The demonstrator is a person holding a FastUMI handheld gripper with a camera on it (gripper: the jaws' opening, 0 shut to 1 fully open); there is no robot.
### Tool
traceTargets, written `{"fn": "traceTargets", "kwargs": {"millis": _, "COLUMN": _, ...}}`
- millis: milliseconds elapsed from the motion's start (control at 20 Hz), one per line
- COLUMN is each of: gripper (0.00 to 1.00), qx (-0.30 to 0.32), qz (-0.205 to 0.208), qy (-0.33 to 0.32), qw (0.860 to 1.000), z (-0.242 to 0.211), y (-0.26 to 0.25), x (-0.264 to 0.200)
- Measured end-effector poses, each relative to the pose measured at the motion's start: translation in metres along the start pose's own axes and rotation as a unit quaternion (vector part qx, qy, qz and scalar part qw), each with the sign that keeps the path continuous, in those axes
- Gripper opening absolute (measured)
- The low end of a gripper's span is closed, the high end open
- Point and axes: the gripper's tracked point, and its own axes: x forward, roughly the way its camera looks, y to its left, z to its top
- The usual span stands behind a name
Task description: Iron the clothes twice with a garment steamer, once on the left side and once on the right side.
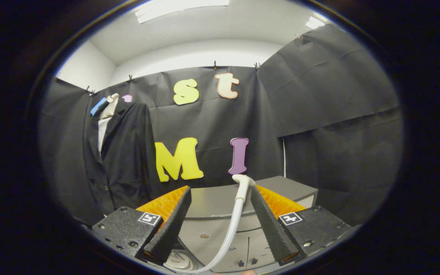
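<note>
Steamer head [242,183], white, with its hose [230,233], stands just inside the right finger of the gripper [220,193], close to that finger's tip; the left finger stands well apart from it, with open air between. Fingers are set wide, roughly half open or more; nothing is pressed from both sides, so I judge the head is not clamped, though whether the right finger touches it I cannot tell. Long axis of head and hose: near upright, leaning slightly toward the right finger, the hose curving down toward the steamer base [180,261] below the fingers. The head's top bends over toward the left finger and the jacket; the nozzle face itself is not resolvable. Grey cabinet [220,214] sits beyond and below the fingers, and the head shows in front of its top edge. Dark jacket [118,152], with a pale shirt [103,126] beneath, hangs against the booth wall to the left of the cabinet, well apart from the steamer head. Risks, as judgement: closing off-centre could push the head aside, not seat it; a one-sided hold could let it twist on the hose; hose drag could pull the head off line during the swing toward the jacket; both strokes, left side and right, appear not yet done.
</note>
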Motion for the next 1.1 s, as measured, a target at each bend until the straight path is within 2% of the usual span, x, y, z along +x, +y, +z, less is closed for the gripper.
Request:
{"fn": "traceTargets", "kwargs": {"millis": 200, "gripper": 0.98, "qx": 0.003, "qz": 0.017, "qy": 0.011, "qw": 1.0, "z": 0.01, "y": -0.003, "x": 0.052}}
{"fn": "traceTargets", "kwargs": {"millis": 550, "gripper": 0.98, "qx": -0.04, "qz": -0.005, "qy": 0.067, "qw": 0.997, "z": 0.008, "y": -0.026, "x": 0.132}}
{"fn": "traceTargets", "kwargs": {"millis": 750, "gripper": 0.98, "qx": -0.026, "qz": 0.0, "qy": 0.123, "qw": 0.992, "z": 0.0, "y": -0.039, "x": 0.149}}
{"fn": "traceTargets", "kwargs": {"millis": 900, "gripper": 0.98, "qx": -0.017, "qz": -0.012, "qy": 0.163, "qw": 0.986, "z": -0.008, "y": -0.058, "x": 0.155}}
{"fn": "traceTargets", "kwargs": {"millis": 1100, "gripper": 0.98, "qx": 0.001, "qz": -0.032, "qy": 0.238, "qw": 0.971, "z": -0.042, "y": -0.078, "x": 0.156}}
